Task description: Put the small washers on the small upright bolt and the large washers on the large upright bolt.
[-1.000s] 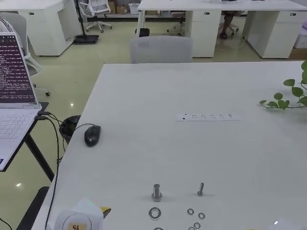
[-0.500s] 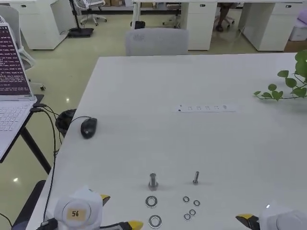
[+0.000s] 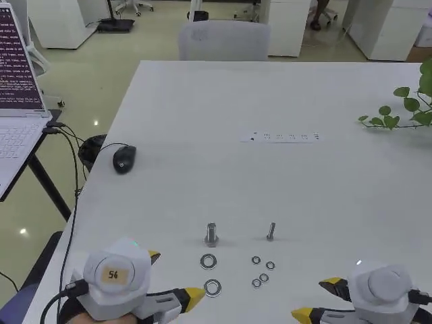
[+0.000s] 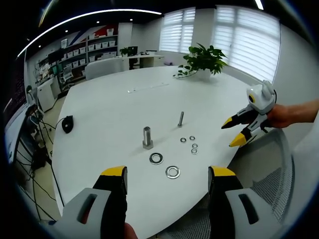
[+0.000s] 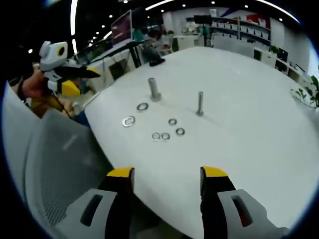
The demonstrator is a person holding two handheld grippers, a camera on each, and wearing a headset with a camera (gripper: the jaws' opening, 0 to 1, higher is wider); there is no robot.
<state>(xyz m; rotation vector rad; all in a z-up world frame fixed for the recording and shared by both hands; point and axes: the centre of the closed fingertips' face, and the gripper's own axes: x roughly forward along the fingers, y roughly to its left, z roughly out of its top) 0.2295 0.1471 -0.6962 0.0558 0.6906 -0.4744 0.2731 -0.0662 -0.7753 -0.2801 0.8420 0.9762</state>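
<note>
Both spread, nothing held: left claw (image 3: 173,275), right claw (image 3: 316,298). They hang by the bench (image 3: 202,108) edge at 6 o'clock, apart from the parts.

Two large washers (image 3: 208,261) lie flat at 6 o'clock of the large bolt (image 3: 211,233). Four small washers (image 3: 263,277) cluster at 6 o'clock of the small bolt (image 3: 271,231). Both bolts are upright and bare, so nothing is placed yet.

Washers look like thin steel rings: light, stiff, probably slick on this smooth top and hard to get a tip under. I'd pinch across the outer rim, or put one tip through the hole. The small ones lie close together, so start from an outer one.

Head view gives the mouse (image 3: 124,159) at 10 o'clock and the power strip (image 3: 283,137) at 12. Left gripper view gives the hand (image 4: 281,115) on the right claw. Right gripper view gives a mesh chair back (image 5: 55,164) by the near edge.
</note>
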